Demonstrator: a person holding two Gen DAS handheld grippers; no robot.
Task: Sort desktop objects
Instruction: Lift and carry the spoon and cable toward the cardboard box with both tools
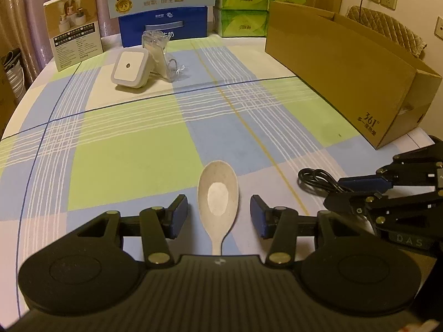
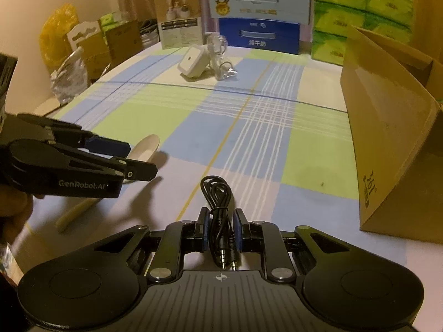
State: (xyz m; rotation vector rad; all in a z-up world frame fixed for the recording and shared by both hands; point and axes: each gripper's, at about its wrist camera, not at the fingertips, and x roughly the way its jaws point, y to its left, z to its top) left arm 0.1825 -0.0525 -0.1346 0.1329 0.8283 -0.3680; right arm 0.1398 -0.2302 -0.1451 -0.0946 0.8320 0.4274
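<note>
Left gripper (image 1: 218, 213) stands part-open astride the beige spoon (image 1: 218, 193), not gripping. Right gripper (image 2: 220, 228), nearly shut, clamps the coiled black audio cable (image 2: 218, 210) near the table's near edge; loose loops may slip free when lifted.

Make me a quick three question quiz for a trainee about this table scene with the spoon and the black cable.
1. True or false: the left gripper is clamped on the spoon.
2. What sits between the pads of the right gripper? A) black cable B) spoon C) night light
3. Fill in: the open container at the table's right is a cardboard ____.

Key: 1 false, its pads stand apart either side of the spoon. 2 A. 3 box.
</note>
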